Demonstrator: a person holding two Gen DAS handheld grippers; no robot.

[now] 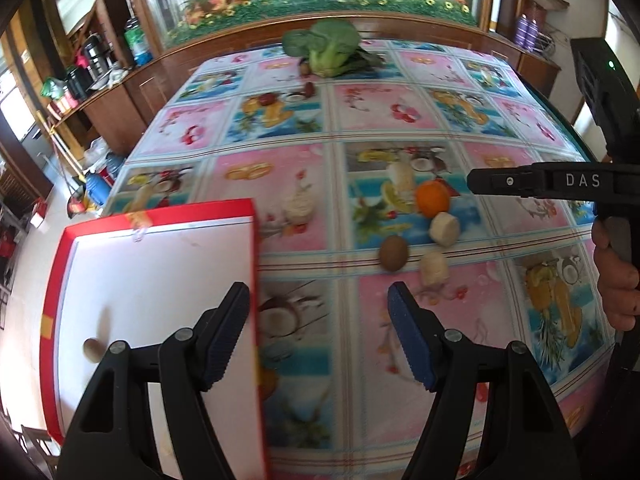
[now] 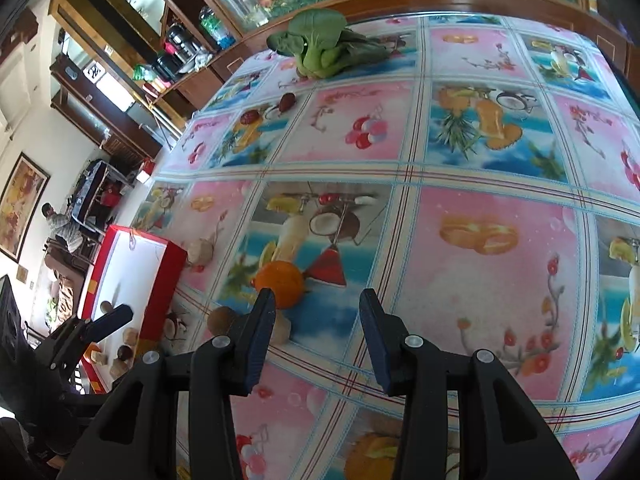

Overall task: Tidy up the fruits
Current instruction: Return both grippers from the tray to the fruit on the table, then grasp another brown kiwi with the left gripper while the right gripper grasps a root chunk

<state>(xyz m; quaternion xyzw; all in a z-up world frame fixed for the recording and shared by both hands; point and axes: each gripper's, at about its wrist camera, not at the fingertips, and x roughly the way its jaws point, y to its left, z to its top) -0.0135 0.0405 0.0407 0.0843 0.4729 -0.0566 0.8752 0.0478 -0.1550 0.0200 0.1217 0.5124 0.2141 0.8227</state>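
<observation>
- Nearest to us are the two claws. The left gripper (image 1: pixel 320 334) hangs over the table with its jaws spread wide and nothing between them; its left finger sits above the edge of the red box (image 1: pixel 256 280), the other above bare cloth.
- The right gripper (image 2: pixel 318 334) is just as wide open and just as empty, tilted down at the patterned tablecloth (image 2: pixel 480 280), with the loose fruit just ahead of its left finger.
- From the left wrist view, the person's right hand (image 1: pixel 616 280) wraps the handle of the right gripper at the frame's edge, the tool reaching in level over the table from the right.
- One orange (image 1: pixel 433 199) lies near mid-table; touching or almost touching it below is one pale chunk (image 1: pixel 445 229), and a second pale chunk (image 1: pixel 435 267) sits just beyond that.
- One brown kiwi (image 1: pixel 394 253) rests just left of those two chunks.
- A third pale, knobbly piece (image 1: pixel 298 208) sits alone close to the box's far right corner.
- Two small dark red fruits (image 2: pixel 287 102) lie well apart from the cluster, toward the far end of the table.
- One bok choy (image 1: pixel 326 46) lies at the far edge.
- Inside the white-lined box, the left view shows one small tan round piece (image 1: pixel 92 350); the right view shows about five small pieces there, too small to name.
</observation>
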